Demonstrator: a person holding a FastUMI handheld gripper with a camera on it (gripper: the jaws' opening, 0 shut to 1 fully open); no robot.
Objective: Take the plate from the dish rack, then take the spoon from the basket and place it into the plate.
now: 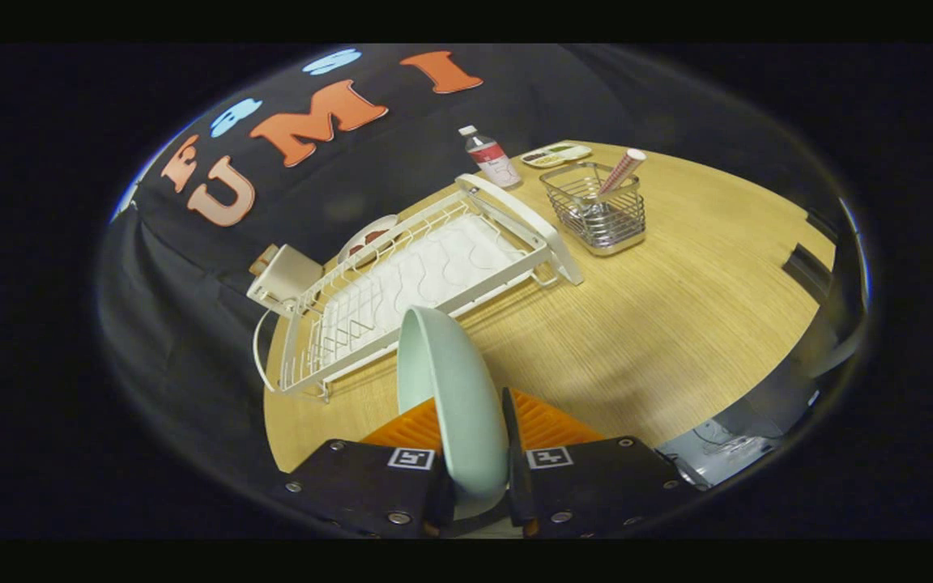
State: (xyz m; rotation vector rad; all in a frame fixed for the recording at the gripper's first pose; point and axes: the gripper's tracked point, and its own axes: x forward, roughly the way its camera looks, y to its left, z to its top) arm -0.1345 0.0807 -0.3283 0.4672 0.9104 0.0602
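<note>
Matt smooth plate [454, 389], chrome wire basket [596, 212], wood-grain table [677, 308], white coated-wire rack [426, 283].

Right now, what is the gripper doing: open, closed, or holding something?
Gripper: closed on the pale green plate, held on edge between both fingers, above the table, in front of the dish rack.

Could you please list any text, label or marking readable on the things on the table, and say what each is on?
None can be read.
Bottle: label too blurred.
Hand-held gripper, shut on the plate: two square coded markers, no words.
Spoon in the basket: patterned handle, no text.
</note>
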